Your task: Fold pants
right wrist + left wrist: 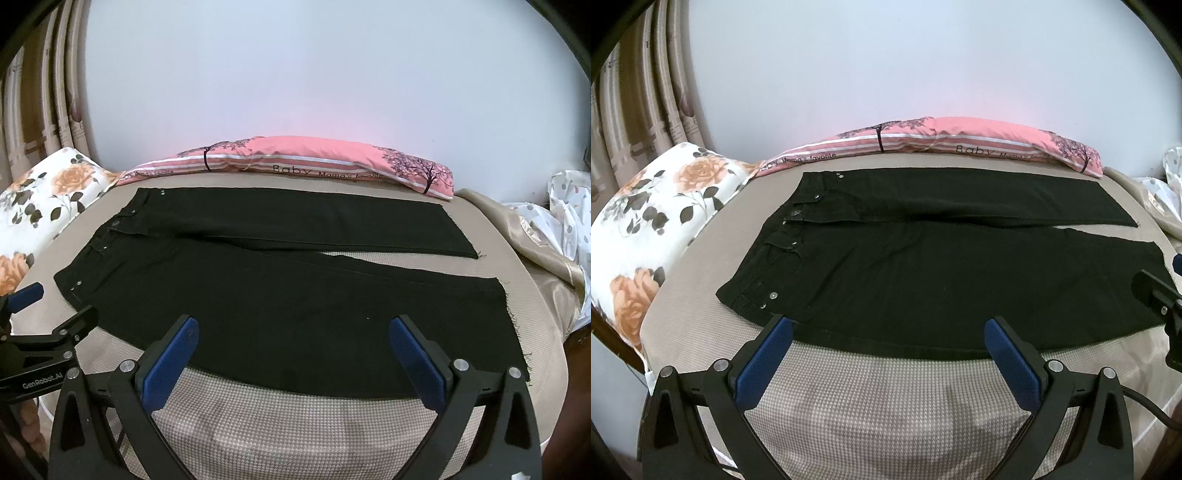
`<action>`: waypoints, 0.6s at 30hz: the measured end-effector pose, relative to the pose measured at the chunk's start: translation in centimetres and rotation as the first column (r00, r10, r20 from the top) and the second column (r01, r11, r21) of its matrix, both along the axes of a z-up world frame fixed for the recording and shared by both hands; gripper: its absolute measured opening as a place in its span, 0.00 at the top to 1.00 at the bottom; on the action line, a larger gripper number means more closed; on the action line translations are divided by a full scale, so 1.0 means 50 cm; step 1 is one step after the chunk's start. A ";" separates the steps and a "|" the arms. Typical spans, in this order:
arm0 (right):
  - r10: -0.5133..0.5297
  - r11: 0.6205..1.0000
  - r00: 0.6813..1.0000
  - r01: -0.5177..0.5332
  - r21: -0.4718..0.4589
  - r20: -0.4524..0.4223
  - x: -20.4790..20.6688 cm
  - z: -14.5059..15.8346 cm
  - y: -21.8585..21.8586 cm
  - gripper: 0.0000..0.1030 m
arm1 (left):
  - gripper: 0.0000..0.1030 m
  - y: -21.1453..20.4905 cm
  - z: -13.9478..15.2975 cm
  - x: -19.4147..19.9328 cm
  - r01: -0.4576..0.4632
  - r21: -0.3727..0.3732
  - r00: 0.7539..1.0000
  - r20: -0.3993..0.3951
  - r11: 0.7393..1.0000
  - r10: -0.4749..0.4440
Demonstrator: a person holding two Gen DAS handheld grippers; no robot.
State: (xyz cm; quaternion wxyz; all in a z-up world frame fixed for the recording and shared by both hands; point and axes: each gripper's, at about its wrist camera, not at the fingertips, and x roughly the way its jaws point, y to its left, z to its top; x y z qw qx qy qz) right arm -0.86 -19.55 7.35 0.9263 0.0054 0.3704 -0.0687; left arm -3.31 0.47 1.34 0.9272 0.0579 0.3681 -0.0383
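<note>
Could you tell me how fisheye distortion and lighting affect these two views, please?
Left wrist view: the bed bulges, curtains bow, black pants lose detail. Right wrist view: same bulge, a pink cast on the wall above the pink pillow; both sharp.

A bed (886,406) is covered with a cloth of tiny brown and white checks. Black pants (923,273) are spread flat on the bed, both legs laid out straight with a thin gap between them. Behind the pants, a long pink pillow (942,138) is laid along the wall. Left of the pants, a flowered pillow (653,206) is seen. Right of the pants, a shiny tan cloth (535,236) is bunched.
</note>
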 end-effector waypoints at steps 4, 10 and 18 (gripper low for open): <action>0.001 1.000 1.000 -0.001 -0.001 -0.003 0.000 0.000 0.000 0.01 | 0.00 0.000 -0.002 0.000 0.001 0.000 1.000 -0.004 1.000 -0.001; -0.001 1.000 1.000 0.001 -0.002 -0.004 0.001 -0.001 0.000 0.01 | 0.00 -0.004 -0.006 0.001 0.002 0.002 1.000 -0.007 1.000 -0.002; -0.001 1.000 1.000 0.001 0.002 -0.005 0.002 -0.005 0.000 0.01 | 0.00 -0.008 -0.017 0.011 0.001 0.004 1.000 -0.031 1.000 -0.001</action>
